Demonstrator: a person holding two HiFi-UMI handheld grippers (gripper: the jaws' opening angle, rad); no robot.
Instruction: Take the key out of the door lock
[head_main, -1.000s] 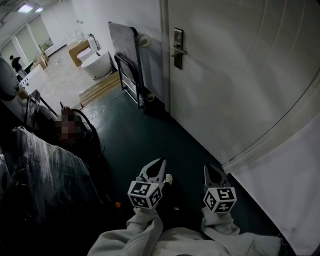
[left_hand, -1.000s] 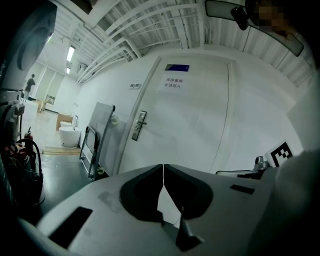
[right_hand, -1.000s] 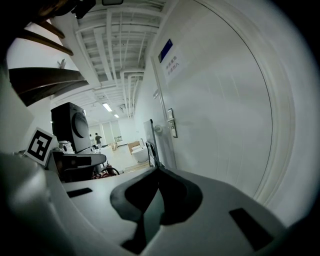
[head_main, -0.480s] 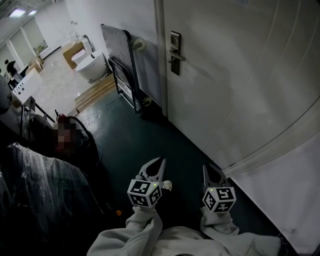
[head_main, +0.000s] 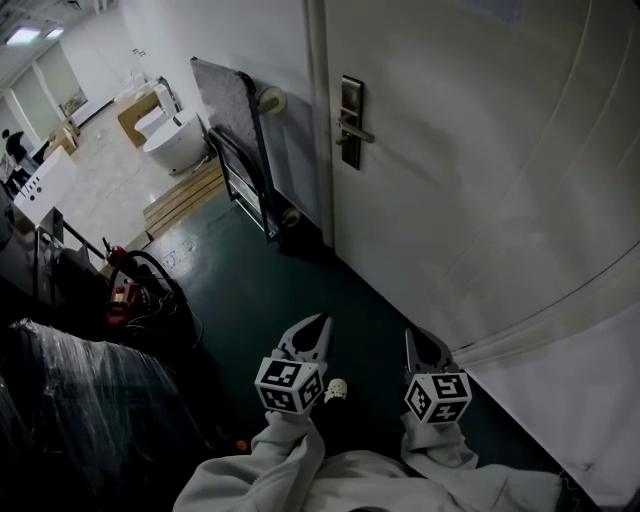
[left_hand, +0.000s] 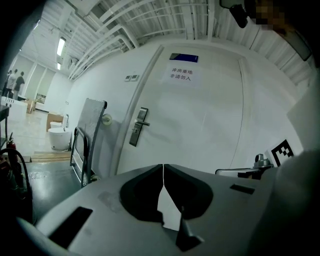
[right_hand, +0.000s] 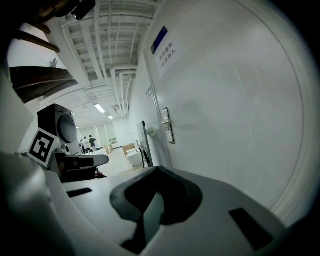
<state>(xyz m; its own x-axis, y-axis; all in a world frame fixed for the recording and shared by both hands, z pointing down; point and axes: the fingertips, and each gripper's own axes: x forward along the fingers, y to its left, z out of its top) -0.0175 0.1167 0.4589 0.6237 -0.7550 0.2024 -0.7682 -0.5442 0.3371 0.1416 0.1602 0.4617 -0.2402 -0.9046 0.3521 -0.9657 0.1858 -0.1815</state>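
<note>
Both tongs had jaws together on nothing: left gripper (head_main: 318, 325) and right gripper (head_main: 412, 338) hung low before the door (head_main: 480, 180). Its upright lock plate (head_main: 352, 108) lay well apart at twelve o'clock, neither gripper plainly nearer (my judgement). Any key there was too small to see. At ten o'clock, a white tub (head_main: 172, 140), contents untellable.

A dark green floor (head_main: 260, 290) is bounded by a white wall (head_main: 230, 30), against which an upended platform trolley (head_main: 225, 100) is leaned; the far hall is lit by ceiling lights (head_main: 22, 36).
</note>
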